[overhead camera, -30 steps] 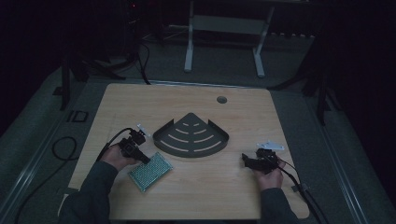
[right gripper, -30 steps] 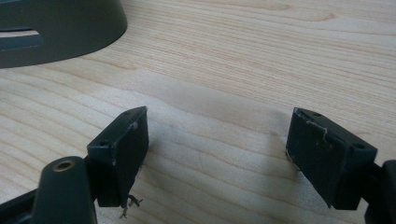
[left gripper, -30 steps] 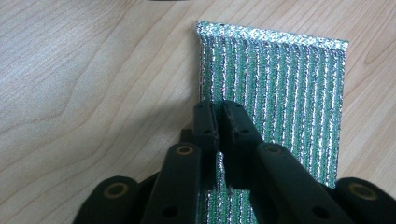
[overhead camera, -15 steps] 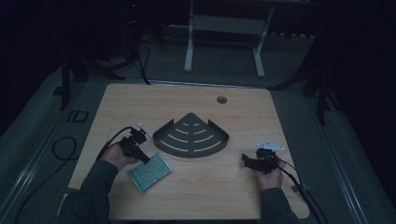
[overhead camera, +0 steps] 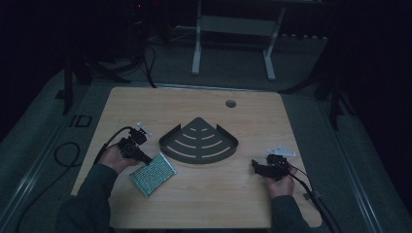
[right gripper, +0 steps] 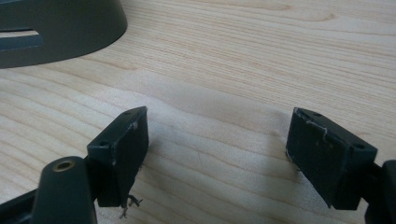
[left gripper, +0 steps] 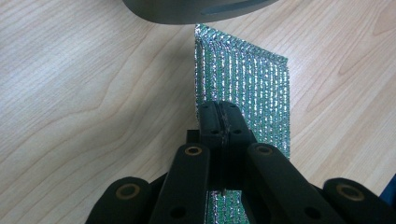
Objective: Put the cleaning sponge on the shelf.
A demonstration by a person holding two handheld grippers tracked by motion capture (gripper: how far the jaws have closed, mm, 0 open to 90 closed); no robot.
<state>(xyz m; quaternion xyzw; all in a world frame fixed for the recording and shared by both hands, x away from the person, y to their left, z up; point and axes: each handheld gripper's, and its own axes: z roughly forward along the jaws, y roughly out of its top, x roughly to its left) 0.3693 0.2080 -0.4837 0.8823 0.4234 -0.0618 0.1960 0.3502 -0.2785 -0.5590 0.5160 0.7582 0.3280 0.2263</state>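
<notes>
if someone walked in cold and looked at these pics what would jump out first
Probably the glittery green sponge lying near the table's front left, with the left gripper closed on its edge. Next, the dark fan-shaped slotted rack sitting at the middle of the wooden table, just beyond the sponge. The right gripper rests near the front right, its jaws wide apart over bare wood.

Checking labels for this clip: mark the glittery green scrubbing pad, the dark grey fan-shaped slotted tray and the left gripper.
glittery green scrubbing pad [overhead camera: 153, 174], high view, middle.
dark grey fan-shaped slotted tray [overhead camera: 232, 142], high view, right rim.
left gripper [left gripper: 219, 116], left gripper view, closed jaw tips.
</notes>
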